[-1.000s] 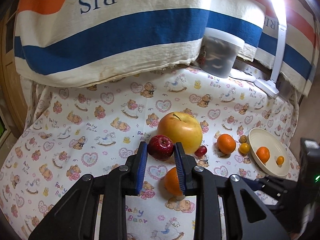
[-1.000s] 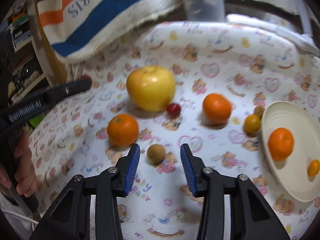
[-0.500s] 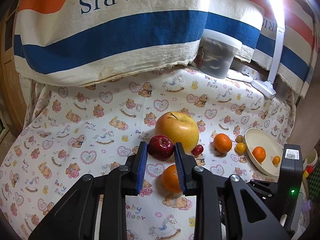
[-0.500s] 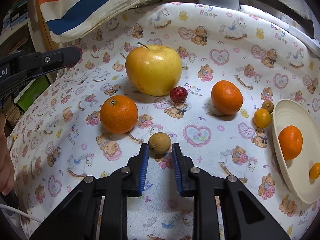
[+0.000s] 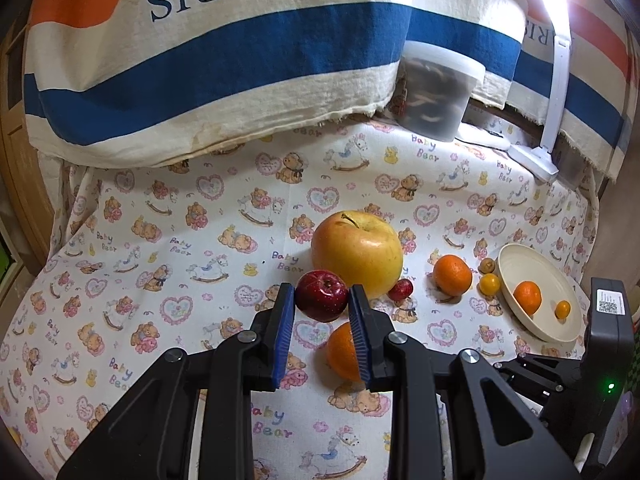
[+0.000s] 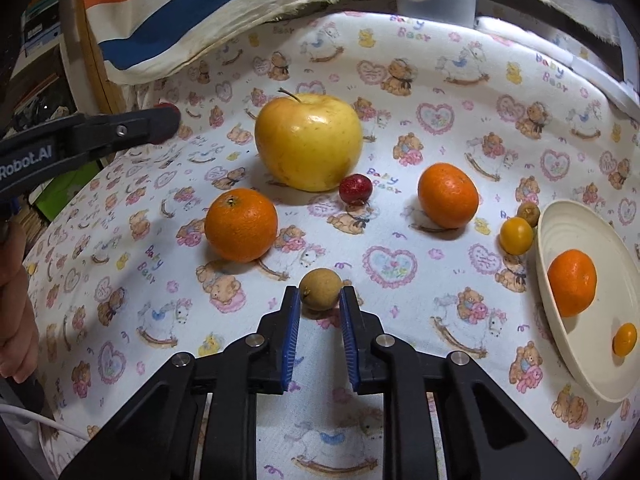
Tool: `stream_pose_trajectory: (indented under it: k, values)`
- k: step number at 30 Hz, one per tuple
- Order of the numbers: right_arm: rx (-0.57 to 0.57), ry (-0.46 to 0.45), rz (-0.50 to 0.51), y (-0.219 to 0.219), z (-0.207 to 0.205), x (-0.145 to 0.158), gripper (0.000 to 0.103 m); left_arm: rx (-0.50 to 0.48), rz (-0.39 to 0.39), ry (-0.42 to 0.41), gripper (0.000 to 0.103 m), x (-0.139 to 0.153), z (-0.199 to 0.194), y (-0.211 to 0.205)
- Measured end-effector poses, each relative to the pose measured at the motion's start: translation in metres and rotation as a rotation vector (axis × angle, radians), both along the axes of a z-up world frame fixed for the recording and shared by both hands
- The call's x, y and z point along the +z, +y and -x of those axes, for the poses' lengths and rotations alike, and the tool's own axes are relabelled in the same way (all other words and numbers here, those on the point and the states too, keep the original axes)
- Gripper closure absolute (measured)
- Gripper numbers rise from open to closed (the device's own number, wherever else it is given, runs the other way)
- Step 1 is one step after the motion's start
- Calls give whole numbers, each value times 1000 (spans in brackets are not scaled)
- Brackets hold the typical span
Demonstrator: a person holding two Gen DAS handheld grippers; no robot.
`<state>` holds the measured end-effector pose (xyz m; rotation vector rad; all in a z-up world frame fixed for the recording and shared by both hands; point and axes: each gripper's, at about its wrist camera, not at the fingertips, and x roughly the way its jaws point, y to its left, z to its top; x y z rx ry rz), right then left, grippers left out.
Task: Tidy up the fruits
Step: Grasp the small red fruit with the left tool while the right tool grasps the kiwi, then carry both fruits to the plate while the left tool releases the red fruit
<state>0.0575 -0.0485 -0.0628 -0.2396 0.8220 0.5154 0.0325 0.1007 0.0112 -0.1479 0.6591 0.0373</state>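
Both grippers loaded – fruit sorting

Left gripper (image 5: 322,306) pinches red apple (image 5: 321,295) between its pads; right gripper (image 6: 320,300), jaws just closed, clamps brown fruit (image 6: 320,289) at fingertips – prob headed for plate (image 6: 560,360).

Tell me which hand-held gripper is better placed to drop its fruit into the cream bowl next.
Right. The right hand-held gripper is shut on the small brown fruit, nearer the cream bowl. The left hand-held gripper grips the red apple farther away.
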Motion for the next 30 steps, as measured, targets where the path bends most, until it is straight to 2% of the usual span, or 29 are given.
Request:
stream_pose_trajectory:
  k: [2,6,7,8,13,18,20,28,30]
  values:
    - [-5,8,8,1,-3,-2,73,0,-7,1,77,-1,0,-1]
    - [-9,24,4,1,-6,-5,73,1,-21,14,77,-3,-3,-3]
    - [-10,25,3,0,-6,-5,73,1,-23,18,77,-4,-3,-3]
    - [-18,26,4,0,-7,-5,79,0,-24,20,77,-5,-3,-3]
    - [-38,2,-20,-5,-5,-1,79,-7,-22,10,77,-6,-3,-4]
    - [-33,-141,-44,-5,14,15,79,-21,-3,-37,77,0,2,-3]
    - [-52,-224,-75,-10,22,25,79,-25,-13,-65,77,3,5,-4]
    - [-127,-434,-199,-35,43,54,79,-43,-66,-177,77,13,15,-12]
    - [-143,-493,-233,-41,50,60,79,-76,-40,-186,77,14,17,-14]
